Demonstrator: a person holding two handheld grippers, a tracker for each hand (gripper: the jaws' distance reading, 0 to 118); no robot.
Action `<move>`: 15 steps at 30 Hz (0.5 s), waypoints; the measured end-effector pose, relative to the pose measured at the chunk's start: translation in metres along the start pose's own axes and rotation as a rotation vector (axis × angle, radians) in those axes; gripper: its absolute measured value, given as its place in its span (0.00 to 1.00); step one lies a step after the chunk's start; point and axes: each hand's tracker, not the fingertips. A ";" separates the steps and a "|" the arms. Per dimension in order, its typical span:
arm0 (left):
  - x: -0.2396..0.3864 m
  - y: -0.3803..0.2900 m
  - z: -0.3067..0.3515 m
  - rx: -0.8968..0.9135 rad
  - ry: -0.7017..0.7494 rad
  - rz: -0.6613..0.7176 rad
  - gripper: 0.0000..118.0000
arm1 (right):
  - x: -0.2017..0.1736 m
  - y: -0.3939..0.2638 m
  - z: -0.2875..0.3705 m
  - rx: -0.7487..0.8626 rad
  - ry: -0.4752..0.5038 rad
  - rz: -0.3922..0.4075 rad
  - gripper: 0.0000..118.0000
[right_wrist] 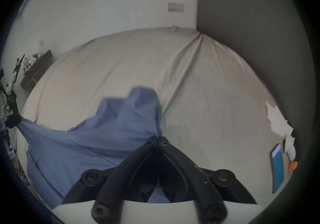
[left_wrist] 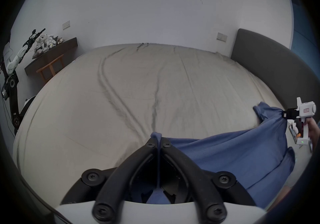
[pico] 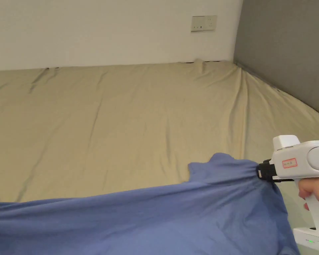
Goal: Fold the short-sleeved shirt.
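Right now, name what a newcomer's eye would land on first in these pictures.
The blue shirt stretched above the near edge of the beige bed, pulled taut between the two grippers. The right gripper has its jaws shut on a bunched corner at right; the left gripper pinches the opposite end.

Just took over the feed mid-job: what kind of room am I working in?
Most likely a bedroom: a wide bed with a beige sheet, a grey padded headboard and a wall socket plate.
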 end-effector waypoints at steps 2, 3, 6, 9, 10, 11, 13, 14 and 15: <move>-0.001 0.003 0.026 0.035 -0.014 0.002 0.00 | 0.003 0.002 0.039 0.060 0.013 0.011 0.02; -0.002 0.003 0.042 0.055 -0.020 0.001 0.00 | 0.001 0.000 0.061 0.085 0.025 0.024 0.02; -0.008 -0.004 0.084 0.082 -0.039 0.007 0.00 | 0.007 -0.014 0.122 0.131 0.048 0.042 0.02; -0.014 -0.028 0.120 0.081 -0.059 -0.002 0.00 | 0.014 -0.047 0.165 0.117 0.067 0.057 0.02; -0.017 -0.038 0.127 0.075 -0.065 -0.005 0.00 | 0.015 -0.060 0.173 0.108 0.073 0.067 0.02; -0.019 -0.051 0.134 0.060 -0.071 -0.009 0.00 | 0.014 -0.079 0.179 0.086 0.066 0.094 0.02; -0.021 -0.080 0.140 0.020 -0.083 -0.018 0.00 | 0.016 -0.113 0.181 0.060 0.050 0.115 0.02; -0.021 -0.097 0.141 -0.015 -0.082 -0.020 0.00 | 0.017 -0.133 0.179 0.034 0.046 0.119 0.02; -0.019 -0.111 0.140 -0.068 -0.072 -0.024 0.00 | 0.017 -0.153 0.175 -0.010 0.036 0.115 0.02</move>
